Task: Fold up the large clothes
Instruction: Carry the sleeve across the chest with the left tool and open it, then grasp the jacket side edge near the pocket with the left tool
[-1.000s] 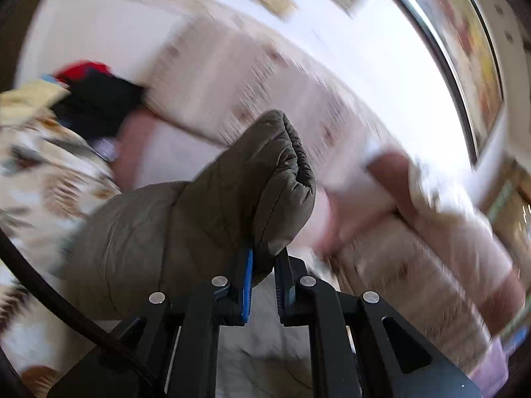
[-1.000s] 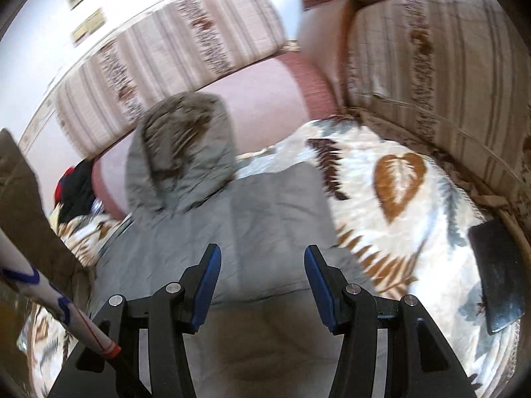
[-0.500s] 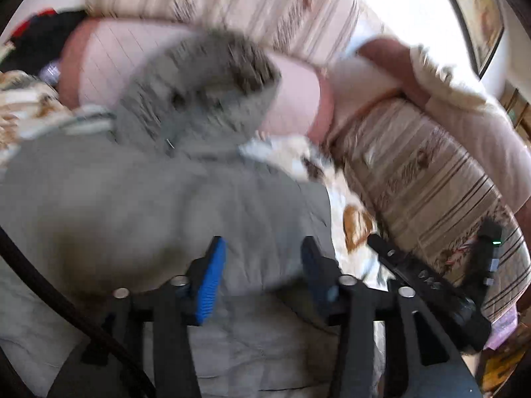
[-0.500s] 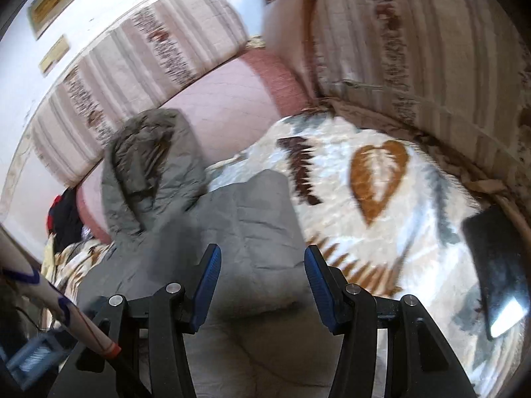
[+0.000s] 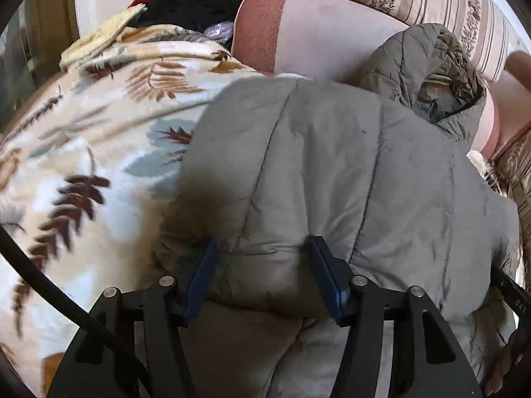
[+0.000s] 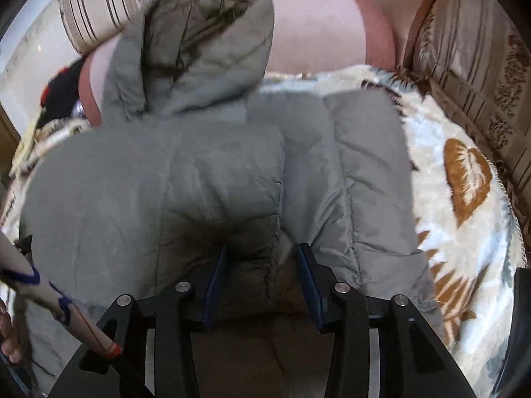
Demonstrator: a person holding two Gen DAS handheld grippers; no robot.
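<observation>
Having released its sleeve, left hand-held gripper (image 5: pixel 264 273) straddles jacket (image 5: pixel 348 172).

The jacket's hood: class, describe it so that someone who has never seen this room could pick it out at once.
Start at the sofa, where a leaf-patterned blanket covers the seat and a grey quilted jacket lies spread on it. At the jacket's far end, the hood leans against the pink bolster. Unlike the smooth panels below it, it is darker, crumpled and open.

Both claws, left claw (image 5: pixel 264 273) and right claw (image 6: pixel 262 273), are showing black frames, blue pads, silver screws; a black cable (image 5: pixel 49 293) is trailing the left.
</observation>
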